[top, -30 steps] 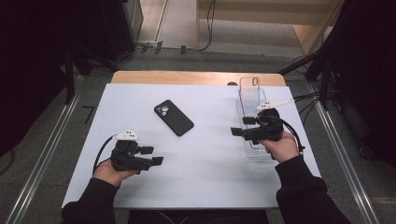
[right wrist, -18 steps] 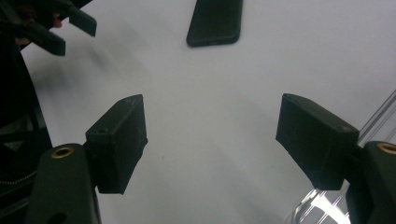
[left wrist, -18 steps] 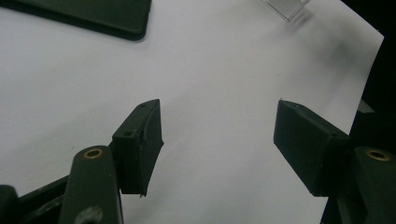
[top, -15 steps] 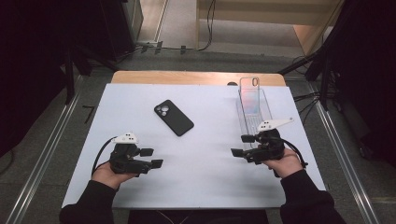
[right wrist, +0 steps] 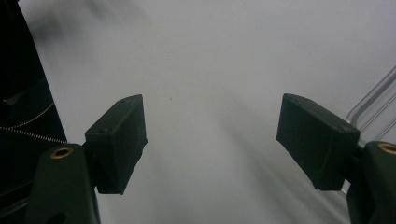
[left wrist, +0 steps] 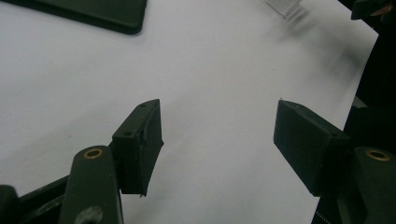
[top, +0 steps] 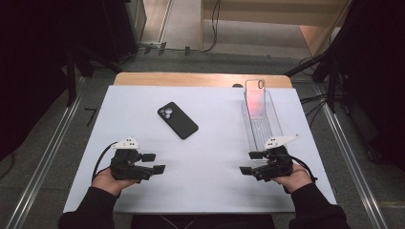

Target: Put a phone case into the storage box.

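We start at the right gripper (top: 249, 162), and here is the change: a second ago it sat up alongside the clear tray (top: 260, 119), and now it has come back and down toward the person's edge of the table (top: 215, 119), stopping just off the near end of that tray. Its jaws stand wide apart with only bare white tabletop between them, so it holds nothing; the right gripper view shows just a sliver of the tray's wall at the edge. The left gripper (top: 155, 162) has not budged in that time. It rests far to the left of the tray, low on the table, jaws likewise parted and empty in the left gripper view.

Moving outward, the clear phone case (top: 255, 98) stands leaning at the far end of the tray, pink glow behind it, untouched. The black phone (top: 177, 120) lies flat, camera side up, well left of the tray and a little nearer to us than the case.

What we read from this: the right hand has pulled away from the tray rather than taking the case, both hands look settled in a ready pose, and fitting phone and case together is, by our judgement, not yet begun.
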{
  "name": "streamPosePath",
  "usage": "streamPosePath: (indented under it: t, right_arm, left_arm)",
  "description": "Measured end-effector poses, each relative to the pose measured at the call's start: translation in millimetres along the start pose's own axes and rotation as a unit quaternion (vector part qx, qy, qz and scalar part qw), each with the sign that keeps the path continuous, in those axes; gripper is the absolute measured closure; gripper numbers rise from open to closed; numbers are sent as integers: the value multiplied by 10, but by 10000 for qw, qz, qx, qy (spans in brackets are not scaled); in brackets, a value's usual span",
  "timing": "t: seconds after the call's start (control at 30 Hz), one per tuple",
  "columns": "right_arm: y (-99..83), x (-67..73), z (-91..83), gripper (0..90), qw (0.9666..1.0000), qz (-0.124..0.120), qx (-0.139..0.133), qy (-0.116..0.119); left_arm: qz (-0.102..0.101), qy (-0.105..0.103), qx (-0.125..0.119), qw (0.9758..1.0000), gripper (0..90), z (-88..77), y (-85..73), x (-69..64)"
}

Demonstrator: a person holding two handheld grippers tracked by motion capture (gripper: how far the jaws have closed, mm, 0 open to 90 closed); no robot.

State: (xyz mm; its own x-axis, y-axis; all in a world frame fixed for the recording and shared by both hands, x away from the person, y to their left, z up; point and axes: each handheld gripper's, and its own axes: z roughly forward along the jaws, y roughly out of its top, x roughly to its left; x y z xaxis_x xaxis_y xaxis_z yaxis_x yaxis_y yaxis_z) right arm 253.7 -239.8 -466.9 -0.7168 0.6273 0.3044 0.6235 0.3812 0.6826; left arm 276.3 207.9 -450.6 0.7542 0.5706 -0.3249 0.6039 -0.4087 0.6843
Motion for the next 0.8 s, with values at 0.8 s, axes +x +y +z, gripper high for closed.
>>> streamPosePath:
  t: [0.8]
  right_arm:
    - [339, 154, 83, 202, 9989, 354, -243, -166]
  left_arm:
    - [-59, 113, -159, 9998, 331, -63, -6, 17]
